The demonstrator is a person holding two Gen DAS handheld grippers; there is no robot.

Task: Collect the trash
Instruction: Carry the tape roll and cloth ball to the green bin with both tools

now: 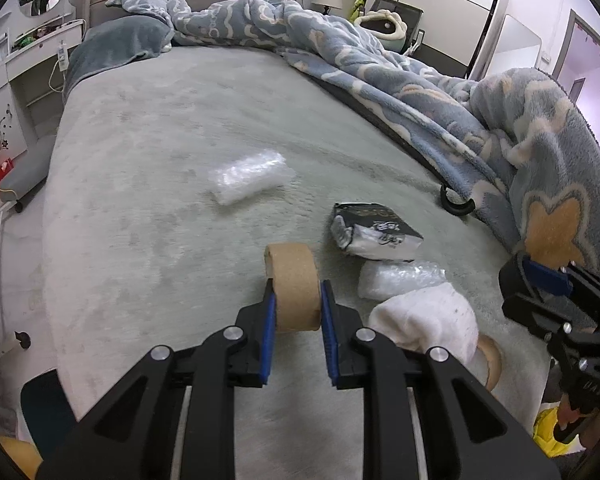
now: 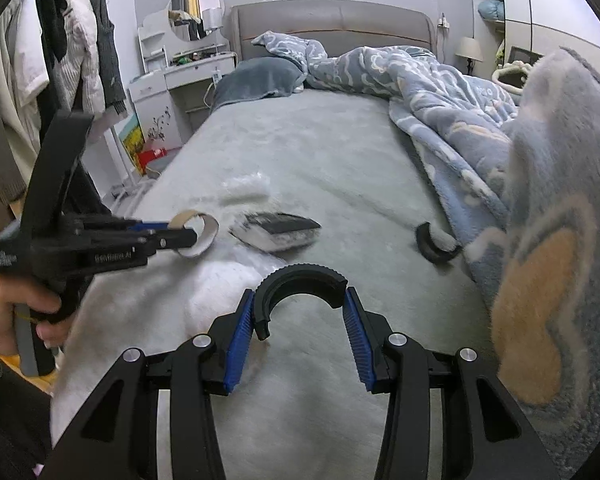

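My left gripper (image 1: 297, 300) is shut on a brown cardboard tape roll (image 1: 294, 280) and holds it above the grey bed (image 1: 160, 152); the roll also shows in the right wrist view (image 2: 198, 232). My right gripper (image 2: 300, 320) is shut on a black half-ring piece (image 2: 304, 280). A second black half-ring (image 2: 434, 246) lies by the blanket edge, also seen in the left wrist view (image 1: 456, 202). A black-and-white tissue pack (image 1: 374, 232), two bubble-wrap pieces (image 1: 252, 176) (image 1: 400, 278), a white cloth (image 1: 428, 320) and another cardboard ring (image 1: 492, 364) lie on the bed.
A blue patterned blanket (image 1: 420, 92) is heaped along the bed's right side and rises close to my right gripper (image 2: 560, 240). A white dresser (image 2: 188, 72) and hanging clothes (image 2: 60, 60) stand left of the bed. A yellow bag (image 1: 548, 428) is low at the right.
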